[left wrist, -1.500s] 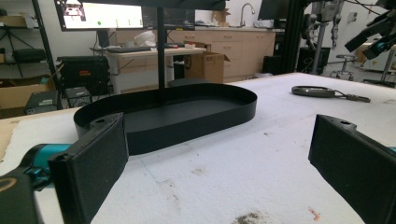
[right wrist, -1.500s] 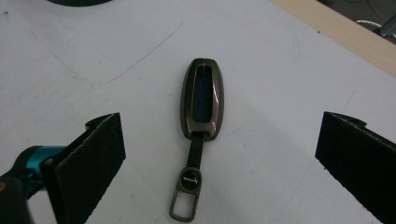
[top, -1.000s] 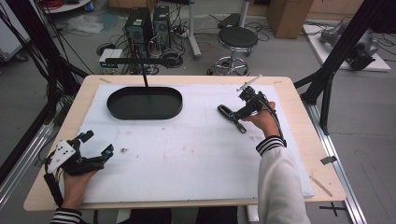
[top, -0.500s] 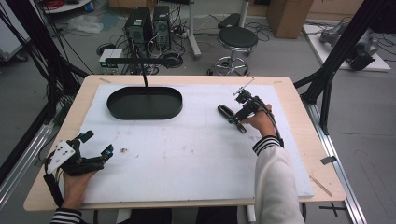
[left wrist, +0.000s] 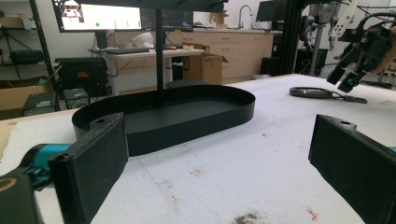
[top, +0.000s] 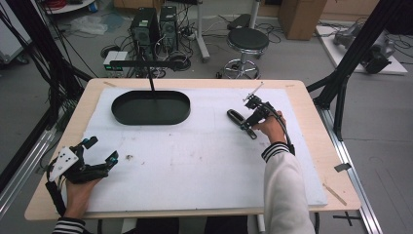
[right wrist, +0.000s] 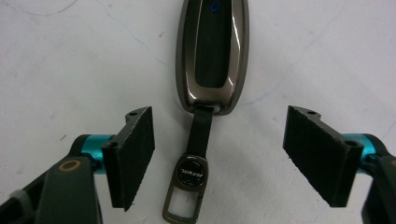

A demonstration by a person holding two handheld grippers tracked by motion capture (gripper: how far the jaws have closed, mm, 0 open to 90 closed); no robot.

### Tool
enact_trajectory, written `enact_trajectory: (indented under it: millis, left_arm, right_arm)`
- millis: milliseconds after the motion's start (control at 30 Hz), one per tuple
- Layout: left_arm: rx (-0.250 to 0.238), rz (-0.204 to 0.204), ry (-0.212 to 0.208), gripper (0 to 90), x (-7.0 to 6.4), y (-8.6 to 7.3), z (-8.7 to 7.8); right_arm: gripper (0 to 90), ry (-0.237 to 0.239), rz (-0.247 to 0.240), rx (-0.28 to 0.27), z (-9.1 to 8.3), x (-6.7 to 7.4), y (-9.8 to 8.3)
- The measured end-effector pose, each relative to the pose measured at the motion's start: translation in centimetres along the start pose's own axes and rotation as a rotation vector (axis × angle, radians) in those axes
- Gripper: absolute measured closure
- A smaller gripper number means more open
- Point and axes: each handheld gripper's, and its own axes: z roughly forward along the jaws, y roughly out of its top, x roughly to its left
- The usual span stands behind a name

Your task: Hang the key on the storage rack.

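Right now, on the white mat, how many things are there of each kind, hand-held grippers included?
Black oval tray: 1
Key fob with strap: 1
Hand-held grippers: 2, left hand-held gripper and right hand-held gripper, both open and empty
Total: 4

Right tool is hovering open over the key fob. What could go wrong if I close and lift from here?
1. The right tool is open with its jaws either side of the thin black strap, not the glossy dark oval key fob; closing here would likely pinch the strap, so the fob may dangle and swing.
2. The round metal snap and buckle lie flat on the white foam mat, so the pads might scrape the mat first.
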Motion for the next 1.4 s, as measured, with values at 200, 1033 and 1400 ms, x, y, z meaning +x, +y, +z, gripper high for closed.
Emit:
enact_trajectory:
  millis: [200, 1033, 1400]
  left_arm:
    - [-0.001, -0.001, 0.000, 5.3, 0.0, 0.0, 0.0]
    - [0.000, -0.001, 0.004, 5.3, 0.0, 0.0, 0.0]
    - [-0.003, -0.004, 0.005, 5.3, 0.0, 0.0, 0.0]
  right_arm:
    - [37.5, -0.001, -0.014, 0.027, 0.3, 0.3, 0.2]
    - [62.2, 0.018, 0.001, 0.096, 1.0, 0.3, 0.3]
    - [78.5, -0.002, -0.023, 0.111, 1.0, 0.4, 0.5]
